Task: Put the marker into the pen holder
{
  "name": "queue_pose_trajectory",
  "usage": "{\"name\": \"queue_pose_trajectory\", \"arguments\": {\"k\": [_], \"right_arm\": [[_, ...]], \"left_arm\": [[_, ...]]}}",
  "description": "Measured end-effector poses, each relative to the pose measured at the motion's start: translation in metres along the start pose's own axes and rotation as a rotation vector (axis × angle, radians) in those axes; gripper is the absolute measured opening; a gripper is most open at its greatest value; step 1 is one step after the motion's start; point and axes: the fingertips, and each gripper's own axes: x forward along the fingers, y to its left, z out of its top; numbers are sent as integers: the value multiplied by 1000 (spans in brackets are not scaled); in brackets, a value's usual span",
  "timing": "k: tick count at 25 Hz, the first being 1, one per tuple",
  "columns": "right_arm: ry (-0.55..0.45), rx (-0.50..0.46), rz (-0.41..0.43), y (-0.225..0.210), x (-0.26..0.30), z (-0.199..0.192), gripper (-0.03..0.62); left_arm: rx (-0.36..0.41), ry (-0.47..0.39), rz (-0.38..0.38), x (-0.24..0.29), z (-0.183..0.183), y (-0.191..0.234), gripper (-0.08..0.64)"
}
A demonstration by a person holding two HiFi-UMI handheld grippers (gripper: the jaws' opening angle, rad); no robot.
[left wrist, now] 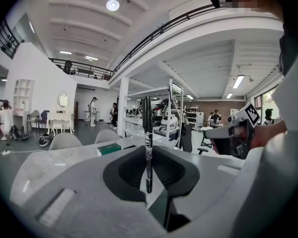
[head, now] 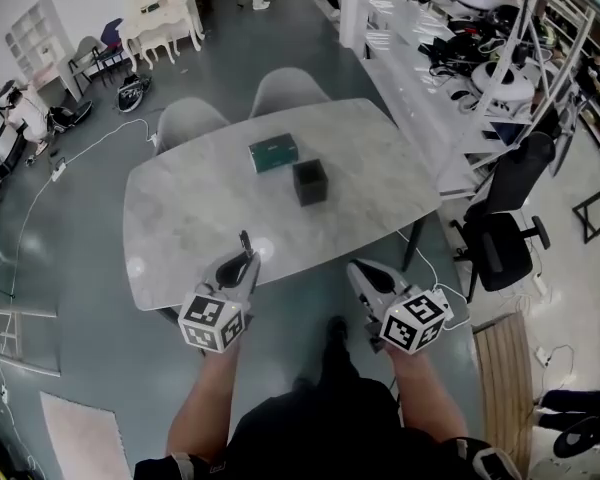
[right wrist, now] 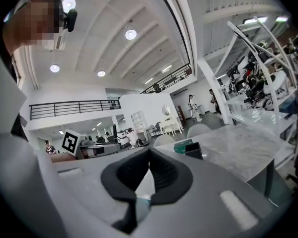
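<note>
Since the left gripper was clamped on the slim black marker low down, most of it sticking up over the near edge of the grey marble-look table, I reckon it could've pivoted on the reach to the black square pen holder, well apart near a green box, and clipped the rim. The right gripper was pinched shut, empty.

grey floor, marble table, white shelving

Marker — white print, only "TW" legible.
</note>
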Motion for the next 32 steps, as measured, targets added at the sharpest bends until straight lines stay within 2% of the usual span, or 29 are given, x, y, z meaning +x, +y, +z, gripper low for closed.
{"name": "queue_pose_trajectory", "arguments": {"k": [10, 15, 19, 26, 29, 32], "right_arm": [[14, 41, 85, -114, 82, 52, 3], [37, -6, 147, -144, 121, 81, 3], [54, -9, 171, -146, 144, 87, 3], [84, -26, 106, -151, 176, 97, 3], [85, -41, 60, -151, 186, 102, 3], [92, -54, 18, -146, 194, 98, 3]], "left_arm": [[43, 49, 19, 139, 34, 25, 48], [40, 42, 25, 186, 46, 33, 48], [18, 41, 15, 208, 50, 51, 48], [1, -1, -56, 234, 72, 88, 48], [-34, -9, -97, 240, 71, 101, 48], [-37, -7, -144, 243, 63, 112, 48]]}}
